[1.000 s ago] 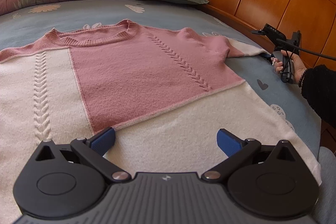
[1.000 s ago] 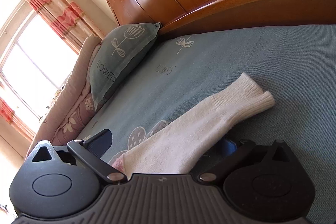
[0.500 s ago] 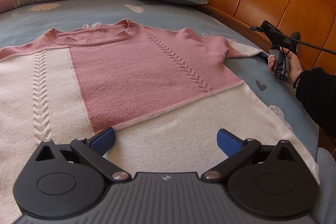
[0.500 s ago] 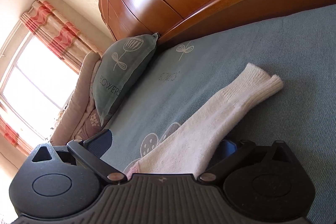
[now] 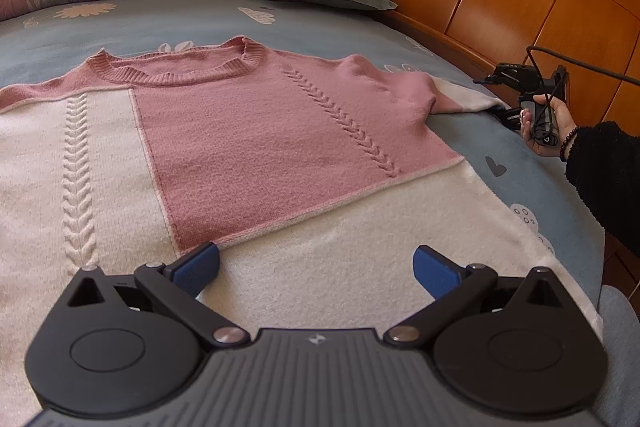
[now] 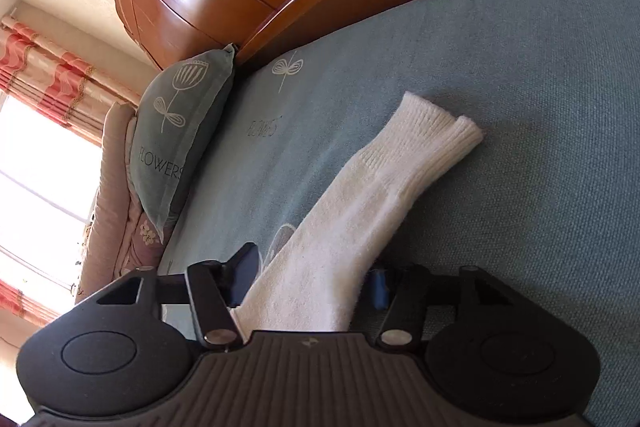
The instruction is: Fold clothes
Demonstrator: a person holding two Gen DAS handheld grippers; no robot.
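Sweater (image 5: 248, 147) lies flat on the bed (image 5: 200, 15), filling mid-frame. Right gripper (image 6: 310, 281) has narrowed since a second ago, its pads now pinching the white sleeve (image 6: 360, 203): the sleeve fold can begin. Only the left wrist view shows the garment body; left gripper (image 5: 316, 265) hovers wide open, empty, over the hem.

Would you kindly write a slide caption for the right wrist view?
Right gripper closed on the sweater's white sleeve, lying across the blue bedsheet.
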